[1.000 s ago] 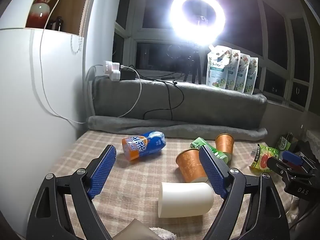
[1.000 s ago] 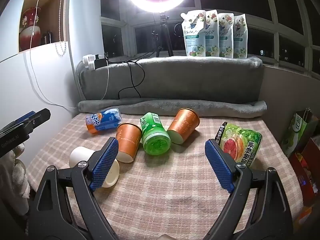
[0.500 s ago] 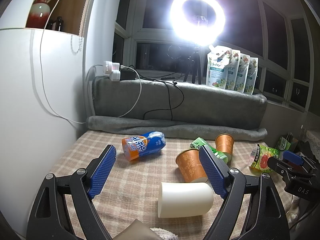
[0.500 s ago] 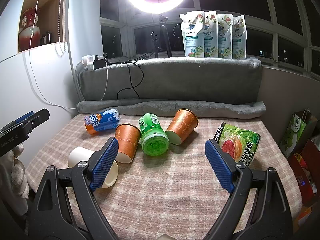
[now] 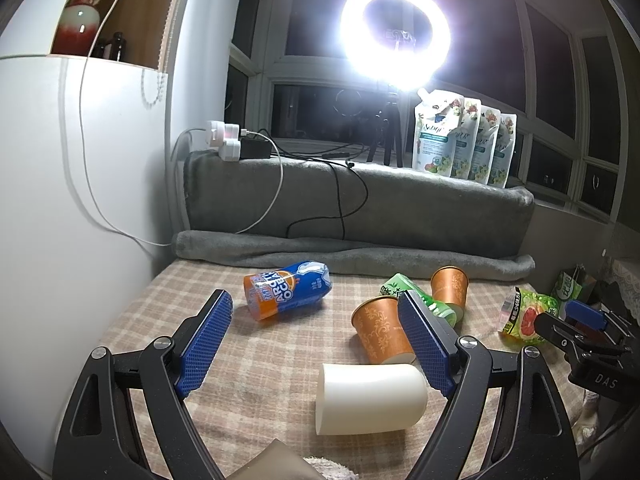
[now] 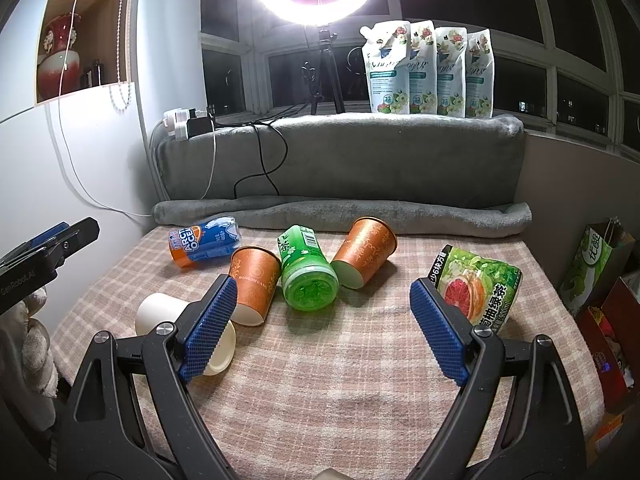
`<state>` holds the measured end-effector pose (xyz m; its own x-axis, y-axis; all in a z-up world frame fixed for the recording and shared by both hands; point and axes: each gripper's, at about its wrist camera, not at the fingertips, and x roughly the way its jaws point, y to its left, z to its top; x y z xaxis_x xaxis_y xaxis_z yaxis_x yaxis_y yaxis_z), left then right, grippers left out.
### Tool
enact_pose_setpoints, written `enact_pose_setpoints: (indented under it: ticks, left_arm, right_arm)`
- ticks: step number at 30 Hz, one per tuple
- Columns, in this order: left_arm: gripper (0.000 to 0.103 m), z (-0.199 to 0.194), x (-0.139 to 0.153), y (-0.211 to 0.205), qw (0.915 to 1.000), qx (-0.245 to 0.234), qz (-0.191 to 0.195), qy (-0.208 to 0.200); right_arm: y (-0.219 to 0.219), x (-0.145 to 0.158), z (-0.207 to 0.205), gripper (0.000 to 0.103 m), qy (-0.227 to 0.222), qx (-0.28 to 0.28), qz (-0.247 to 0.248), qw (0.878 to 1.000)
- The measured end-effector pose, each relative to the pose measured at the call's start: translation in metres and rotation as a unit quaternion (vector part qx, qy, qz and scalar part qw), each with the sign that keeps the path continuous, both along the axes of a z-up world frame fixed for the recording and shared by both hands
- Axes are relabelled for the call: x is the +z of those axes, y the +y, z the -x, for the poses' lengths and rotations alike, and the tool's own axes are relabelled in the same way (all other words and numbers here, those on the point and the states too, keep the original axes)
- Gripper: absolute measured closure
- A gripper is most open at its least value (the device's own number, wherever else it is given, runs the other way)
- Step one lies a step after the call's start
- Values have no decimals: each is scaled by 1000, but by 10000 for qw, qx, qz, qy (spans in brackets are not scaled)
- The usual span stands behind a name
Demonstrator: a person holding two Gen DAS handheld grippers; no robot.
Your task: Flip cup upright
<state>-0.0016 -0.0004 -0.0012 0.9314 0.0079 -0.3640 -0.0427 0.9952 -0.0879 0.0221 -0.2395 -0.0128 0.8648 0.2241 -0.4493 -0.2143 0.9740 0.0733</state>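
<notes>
A white cup lies on its side on the checked cloth, just ahead of my left gripper, low between its fingers and nearer the right one. It also shows in the right wrist view, partly behind the left finger. Two orange cups lie on their sides: one next to the white cup, one farther back. My left gripper is open and empty. My right gripper is open and empty above the cloth in front of the cups.
A blue and orange can lies at the back left. A green bottle lies between the orange cups. A grapefruit tea bottle lies at the right. A grey blanket roll lines the back. A white wall stands at the left.
Both grippers have barely shifted. Nothing has been grasped or moved.
</notes>
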Motion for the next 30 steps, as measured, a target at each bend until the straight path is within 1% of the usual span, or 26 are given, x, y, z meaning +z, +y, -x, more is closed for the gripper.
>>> enact_pose_setpoints:
  ticks: [26,30]
  left_arm:
    - [18,-1,-2,-1,10000,-4,-22,2]
    - [18,-1,-2,-1,10000,-2,-21,9]
  right_arm:
    - [0,0,-2,12,5,15,30,10000]
    - [4,-1,-4,12,92,245,142,9996]
